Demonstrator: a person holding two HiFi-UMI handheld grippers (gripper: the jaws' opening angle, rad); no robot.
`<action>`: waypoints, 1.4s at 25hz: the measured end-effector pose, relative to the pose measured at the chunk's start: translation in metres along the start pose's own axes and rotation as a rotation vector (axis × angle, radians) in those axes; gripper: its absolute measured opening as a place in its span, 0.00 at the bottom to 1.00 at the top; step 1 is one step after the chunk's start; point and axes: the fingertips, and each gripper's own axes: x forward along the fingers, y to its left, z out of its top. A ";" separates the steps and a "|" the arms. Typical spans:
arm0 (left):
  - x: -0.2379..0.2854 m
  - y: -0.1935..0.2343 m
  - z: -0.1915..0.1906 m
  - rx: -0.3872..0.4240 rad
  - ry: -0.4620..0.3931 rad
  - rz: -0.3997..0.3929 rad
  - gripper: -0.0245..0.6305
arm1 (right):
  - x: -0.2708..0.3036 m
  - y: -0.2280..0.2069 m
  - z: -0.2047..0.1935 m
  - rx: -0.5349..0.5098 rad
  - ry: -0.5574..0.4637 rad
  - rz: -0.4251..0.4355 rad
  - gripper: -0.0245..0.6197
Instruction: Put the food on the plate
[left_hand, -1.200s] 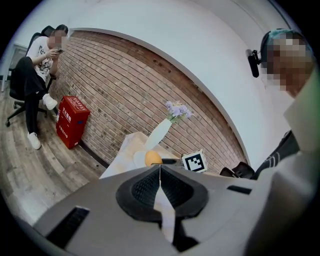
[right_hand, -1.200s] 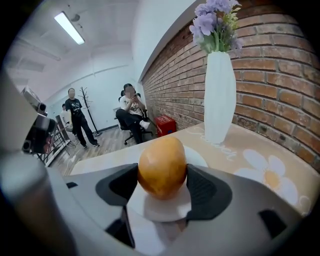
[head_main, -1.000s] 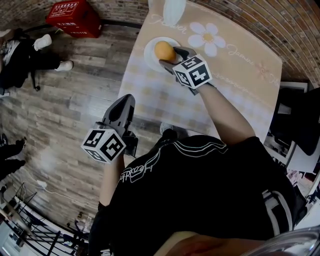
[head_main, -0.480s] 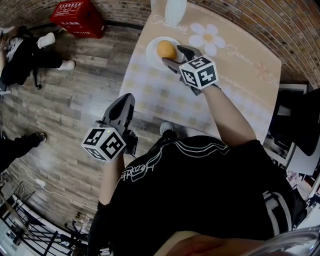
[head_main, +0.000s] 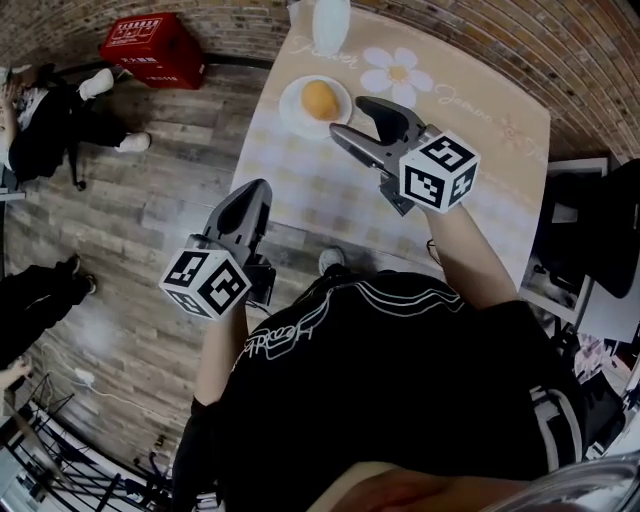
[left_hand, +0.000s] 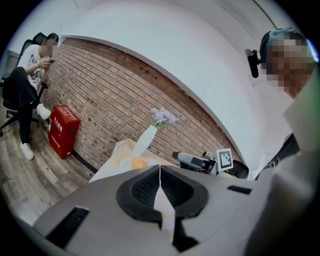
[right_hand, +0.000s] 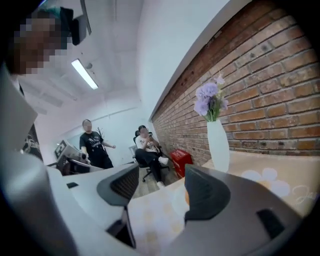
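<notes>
An orange round food item rests on a small white plate at the far left end of the table; the left gripper view shows the same food beyond the jaws. My right gripper hovers open just right of the plate, with nothing between its fingers, and its right jaw hides most of the food in the right gripper view. My left gripper hangs off the table's near-left edge, over the floor, its jaws pressed together and empty.
A white vase with purple flowers stands at the table's far end beyond the plate. The table carries a beige flower-print cloth. A red crate sits on the wooden floor. People stand and sit to the left.
My right gripper has let go of the orange food and drawn back toward me and to the right. The food now lies alone on the plate. The left gripper has stayed put.
</notes>
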 end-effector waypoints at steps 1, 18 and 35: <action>0.000 -0.006 0.002 0.011 -0.002 -0.009 0.05 | -0.009 0.009 0.006 0.013 -0.029 0.033 0.47; -0.005 -0.092 0.024 0.159 -0.014 -0.138 0.05 | -0.102 0.066 0.023 0.062 -0.168 0.131 0.03; 0.004 -0.099 0.024 0.206 0.002 -0.159 0.05 | -0.100 0.064 0.015 0.018 -0.133 0.092 0.03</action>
